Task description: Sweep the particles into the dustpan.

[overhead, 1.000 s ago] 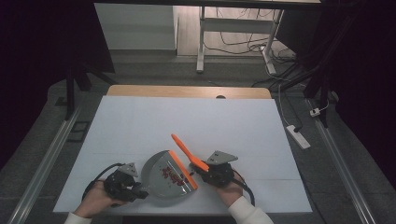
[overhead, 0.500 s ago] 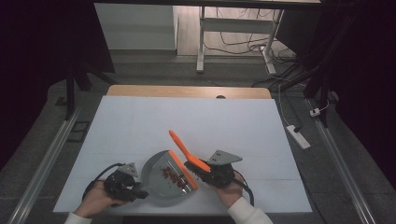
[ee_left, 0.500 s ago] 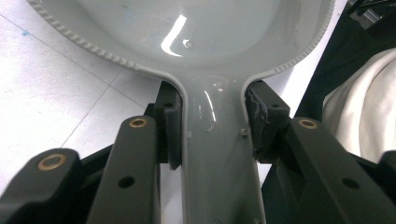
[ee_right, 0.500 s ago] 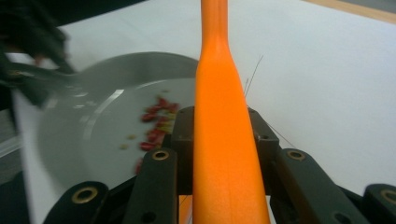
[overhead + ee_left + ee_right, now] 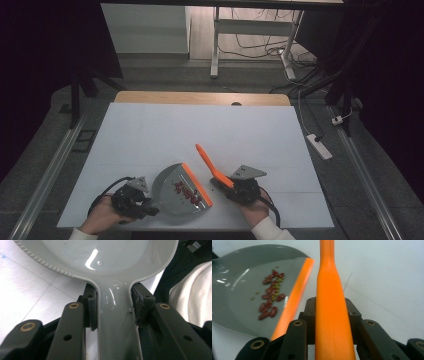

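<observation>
At the near edge of a white table (image 5: 150,135), a person sweeps spilled beans into a grey dustpan (image 5: 172,192), working with a hand-held gripper in each hand. Left gripper (image 5: 134,202) is clamped on the dustpan's handle (image 5: 117,325), its pads pressing both sides of the grey stem, apparently to pin the pan flat so its orange lip (image 5: 196,185) meets the tabletop. Right gripper (image 5: 235,186) is closed around the orange brush handle (image 5: 331,315), which angles up and away across the table, just right of the pan's lip. Red and green beans (image 5: 270,300) lie gathered inside the pan near that lip, suggesting the sweeping is largely done. Both hands come in low from the bottom edge, left hand (image 5: 102,217) cupped behind its gripper, right hand (image 5: 255,210) likewise, wrists close to the tabletop.
</observation>
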A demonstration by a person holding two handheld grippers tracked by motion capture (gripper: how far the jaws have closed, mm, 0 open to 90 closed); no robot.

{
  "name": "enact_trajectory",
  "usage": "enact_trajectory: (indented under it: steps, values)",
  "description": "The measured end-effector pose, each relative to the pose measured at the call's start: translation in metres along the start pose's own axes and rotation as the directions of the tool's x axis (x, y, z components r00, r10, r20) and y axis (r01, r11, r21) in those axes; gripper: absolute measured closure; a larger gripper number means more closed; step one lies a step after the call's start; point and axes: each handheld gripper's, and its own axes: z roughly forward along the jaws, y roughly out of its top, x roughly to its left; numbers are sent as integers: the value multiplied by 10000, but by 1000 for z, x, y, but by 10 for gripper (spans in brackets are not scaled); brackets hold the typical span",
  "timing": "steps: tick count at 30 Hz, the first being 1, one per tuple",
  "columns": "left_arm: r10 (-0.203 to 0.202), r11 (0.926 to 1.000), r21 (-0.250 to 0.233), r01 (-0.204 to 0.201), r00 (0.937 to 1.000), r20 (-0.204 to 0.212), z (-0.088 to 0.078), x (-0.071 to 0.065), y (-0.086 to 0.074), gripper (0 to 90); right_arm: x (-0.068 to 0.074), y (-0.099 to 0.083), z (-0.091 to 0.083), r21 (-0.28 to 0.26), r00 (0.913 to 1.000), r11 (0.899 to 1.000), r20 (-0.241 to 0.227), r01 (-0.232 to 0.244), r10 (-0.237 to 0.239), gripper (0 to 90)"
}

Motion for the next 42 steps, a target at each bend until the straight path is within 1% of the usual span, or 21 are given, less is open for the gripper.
enact_trajectory:
  steps: [2,4,6,7,9,10,11,12,13,15,20,22,23,24,26,31,34,36,37,39,42]
  values:
    - [30,10000,38,-30,10000,-4,2,-1,1,617,7,-2,0,43,9998,10000,-183,-87,88,693]
    - [48,9999,89,-48,10000,-11,3,-1,1,617,14,-2,0,66,9996,10000,-280,-43,44,693]
    - [35,9999,102,-35,10000,-22,3,-1,1,617,20,-2,1,29,9973,9996,-676,-282,283,693]
    - [39,9999,99,-39,10000,-16,3,-1,1,617,24,-1,2,32,9958,9996,-871,-295,297,693]
    - [37,10000,69,-37,10000,7,3,0,1,617,31,1,4,-28,9965,10000,-834,93,-95,692]
    - [39,10000,68,-39,10000,-1,3,0,1,617,32,2,3,-130,9959,9998,-887,149,-160,693]
    - [35,10000,61,-35,10000,3,4,0,1,617,30,3,2,-294,9936,9996,-1130,-15,-19,696]
    - [43,10000,63,-43,10000,4,4,0,1,617,29,4,0,-371,9889,9988,-1460,-321,263,696]
    - [42,10000,55,-42,10000,5,4,0,1,617,27,4,-1,-431,9879,9981,-1504,-442,372,696]
    - [41,10000,8,-41,10000,5,4,0,1,617,25,5,-4,-556,9915,9979,-1278,-328,255,695]
    - [152,9990,-412,-159,9998,-160,2,3,-1,617,7,6,-12,-957,9929,9930,-1030,-698,599,695]
    - [123,9984,-548,-143,9993,-366,2,4,-1,617,-3,6,-15,-1055,9938,9916,-890,-753,660,695]
    - [-14,9978,-661,-14,9991,-432,3,5,-2,617,-7,6,-17,-1110,9939,9908,-871,-772,677,695]
    - [11,9976,-697,-45,9988,-482,2,6,-2,618,-12,6,-19,-1164,9938,9899,-854,-814,716,695]
    - [-143,9952,-979,88,9984,-554,1,8,-3,618,-19,7,-23,-1249,9945,9889,-761,-810,719,695]
    - [-486,9831,-1791,370,9970,-607,-6,10,-6,618,-33,5,-29,-1491,9942,9838,-568,-993,917,695]
    - [-735,9760,-2105,564,9945,-743,-10,12,-8,618,-40,5,-35,-1695,9938,9796,-473,-1077,1011,695]
    - [-1025,9689,-2338,811,9914,-809,-12,14,-8,618,-44,5,-39,-1794,9933,9774,-484,-1116,1045,695]
    - [-1246,9626,-2517,1003,9888,-825,-13,15,-9,618,-46,5,-41,-1833,9926,9760,-525,-1175,1096,695]
    - [-1524,9548,-2706,1230,9842,-905,-15,17,-10,618,-49,5,-44,-1910,9917,9739,-629,-1223,1122,695]
    - [-1907,9444,-2913,1528,9759,-1063,-16,18,-11,618,-54,5,-45,-1876,9930,9760,-610,-1110,1012,695]
